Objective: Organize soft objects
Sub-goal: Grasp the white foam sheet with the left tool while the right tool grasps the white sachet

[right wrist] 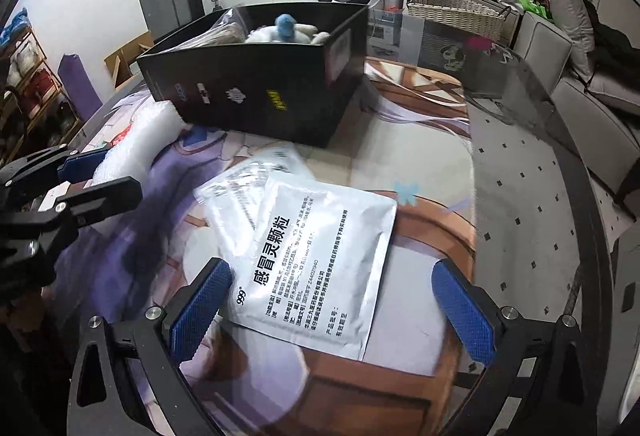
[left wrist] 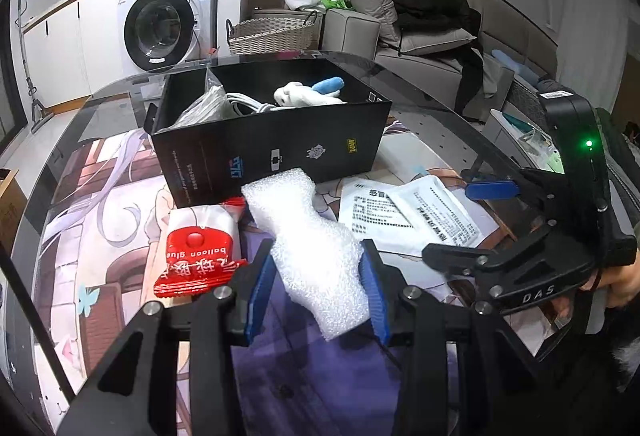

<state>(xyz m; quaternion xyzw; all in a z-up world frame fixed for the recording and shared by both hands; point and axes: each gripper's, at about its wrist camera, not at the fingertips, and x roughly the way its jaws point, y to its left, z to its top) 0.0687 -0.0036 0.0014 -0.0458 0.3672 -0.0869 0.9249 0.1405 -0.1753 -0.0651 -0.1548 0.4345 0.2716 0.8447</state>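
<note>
Two grippers in view. Left gripper [left wrist: 318, 290] has its blue pads pressed on both sides of one white foam sheet [left wrist: 308, 240], gripping it near the table; the foam's far end reaches the black box. Right gripper [right wrist: 332, 310] is spread wide with nothing between the pads, hovering over two silver foil sachets [right wrist: 316, 256] that overlap on the glass-topped table [right wrist: 520, 175]. One red-and-white balloon glue packet [left wrist: 198, 248] lies just left of the foam. Farther back, one open black cardboard box [left wrist: 272, 139] holds one white plush toy with a blue part [left wrist: 310, 93], a clear plastic bag [left wrist: 202, 105] and white cable [left wrist: 248, 103]. Beyond the table: one wicker basket [left wrist: 272, 35], contents not visible, and one white washing machine [left wrist: 166, 23].
</note>
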